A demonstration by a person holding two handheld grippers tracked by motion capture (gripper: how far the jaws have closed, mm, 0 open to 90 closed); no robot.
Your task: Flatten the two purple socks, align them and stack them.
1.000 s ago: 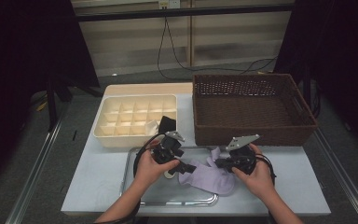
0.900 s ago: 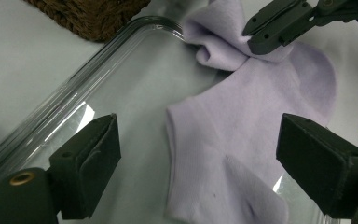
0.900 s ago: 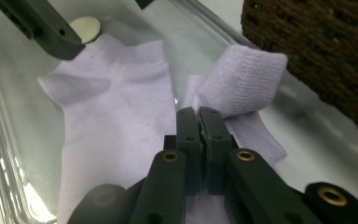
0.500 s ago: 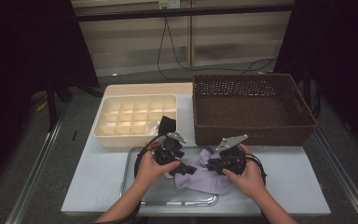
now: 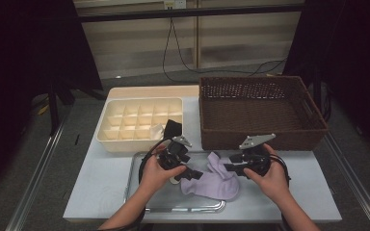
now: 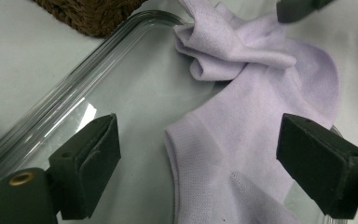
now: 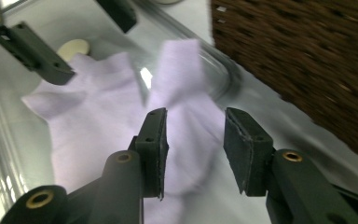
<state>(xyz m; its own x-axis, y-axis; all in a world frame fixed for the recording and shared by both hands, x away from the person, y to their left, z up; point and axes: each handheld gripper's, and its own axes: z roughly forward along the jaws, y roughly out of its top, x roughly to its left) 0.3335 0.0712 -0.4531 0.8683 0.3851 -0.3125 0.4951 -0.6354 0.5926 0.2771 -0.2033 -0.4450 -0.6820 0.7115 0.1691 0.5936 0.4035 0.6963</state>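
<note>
Lilac sock (image 5: 211,179) lies crumpled on the clear tray (image 5: 139,166), at six o'clock on the worktop (image 5: 101,178). Left hand-held gripper (image 5: 192,174) gapes wide over its nine o'clock end; right hand-held gripper (image 5: 230,168), jaws just opening, straddles the three o'clock fold without pinching.

- In front of you, at the far right of the table, stands a dark brown woven wicker basket (image 5: 262,113), rectangular, its inside bare.
- To its left you have a cream plastic organiser box (image 5: 142,122) split into a grid of small compartments; the two stand just beside each other.
- A small black object (image 5: 172,128) leans at that box's near right corner; you cannot tell what it is.
- The white tabletop (image 5: 101,185) carries both.
- Beyond the table, black cables (image 5: 178,45) hang down a pale slatted wall.
</note>
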